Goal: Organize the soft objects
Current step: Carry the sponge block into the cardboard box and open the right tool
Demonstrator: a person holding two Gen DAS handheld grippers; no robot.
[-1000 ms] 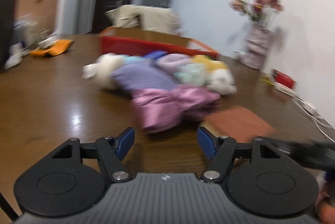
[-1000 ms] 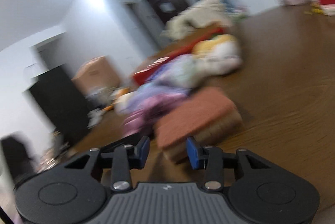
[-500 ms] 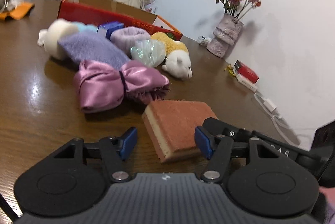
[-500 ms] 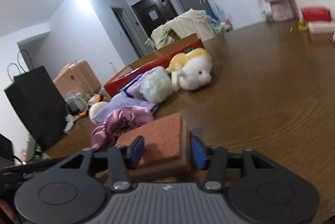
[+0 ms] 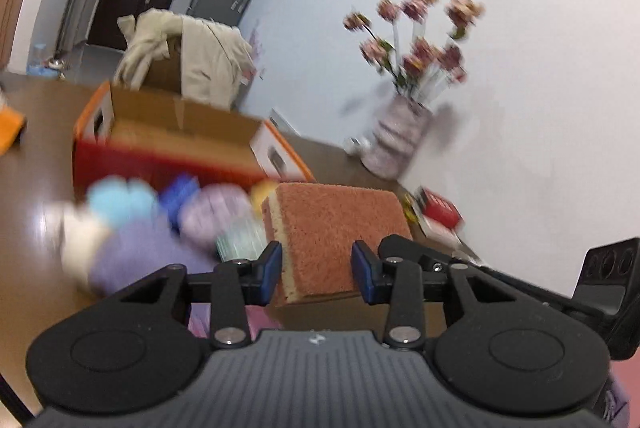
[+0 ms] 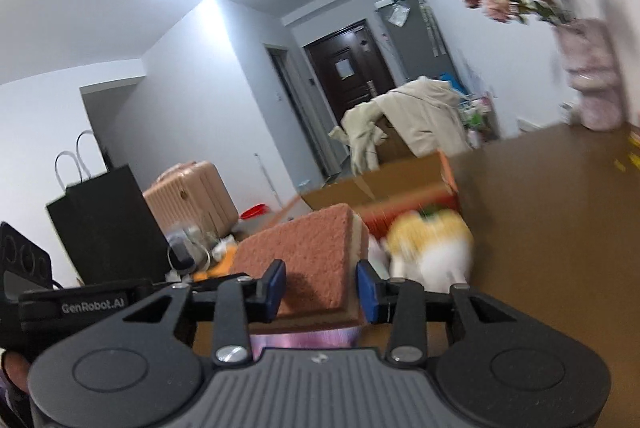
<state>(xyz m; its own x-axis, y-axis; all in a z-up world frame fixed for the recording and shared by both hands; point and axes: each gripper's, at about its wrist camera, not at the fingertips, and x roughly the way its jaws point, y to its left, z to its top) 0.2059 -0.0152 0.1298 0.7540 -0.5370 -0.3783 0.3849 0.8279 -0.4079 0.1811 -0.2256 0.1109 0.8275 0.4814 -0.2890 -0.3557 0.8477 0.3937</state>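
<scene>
We read only one text: "GenRobot.AI" in pale letters on the black bar of the left gripper [image 6: 92, 305], at the lower left of the right wrist view. Papers on the door and fridge are too small for us to read.

left wrist: faces vase [image 5: 394, 136] | right wrist: faces door [image 6: 348, 68] | shared: sponge [image 5: 340, 228] (close)

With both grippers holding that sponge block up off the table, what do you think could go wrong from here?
1. The sponge block is pinched only at its near edges by the left gripper and right gripper, whose jaws are closing; it may squash and slip out.
2. The open cardboard box sits beyond the blurred soft toys, which the block might knock.
</scene>
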